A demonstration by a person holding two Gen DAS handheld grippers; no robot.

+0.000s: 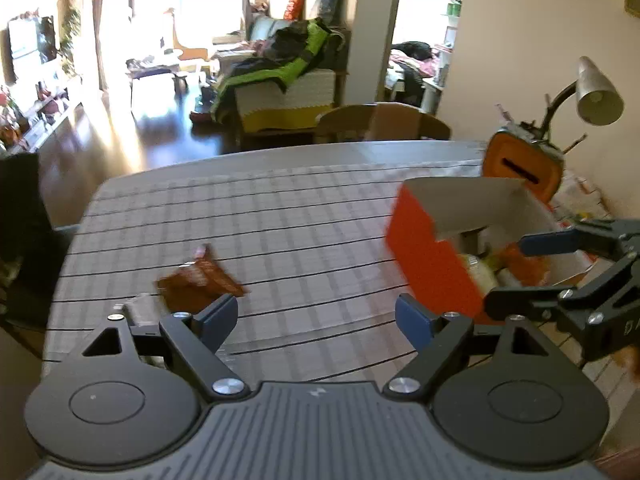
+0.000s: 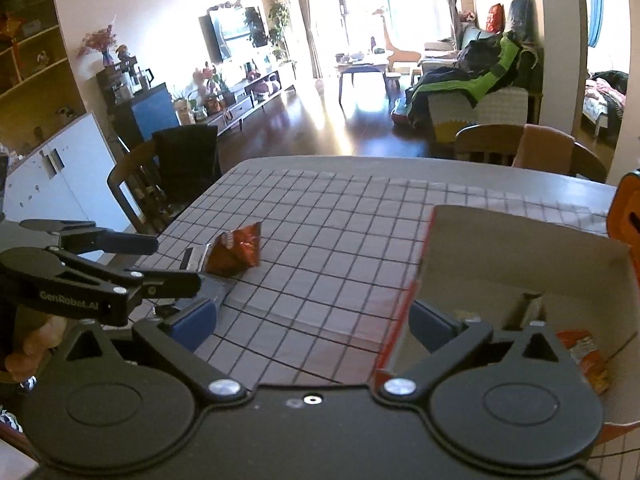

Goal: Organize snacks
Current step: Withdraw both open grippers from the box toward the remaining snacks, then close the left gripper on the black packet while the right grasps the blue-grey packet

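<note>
A brown-orange snack packet [image 1: 200, 280] lies on the checked tablecloth, just beyond my left gripper's left finger; it also shows in the right wrist view [image 2: 236, 252]. A small silver packet [image 1: 138, 308] lies beside it. My left gripper [image 1: 316, 318] is open and empty, low over the table. A red cardboard box [image 1: 432, 256] with a white inside stands to the right and holds several snacks [image 1: 500, 268]. My right gripper [image 2: 316, 320] is open and empty, its right finger over the box's near wall [image 2: 404, 320]. An orange packet [image 2: 584, 356] lies inside the box.
An orange container [image 1: 520, 168] and a desk lamp [image 1: 596, 92] stand behind the box at the table's right edge. Wooden chairs [image 2: 532, 152] stand at the far side and a dark chair [image 2: 168, 176] at the left. The checked tablecloth [image 2: 340, 216] stretches ahead.
</note>
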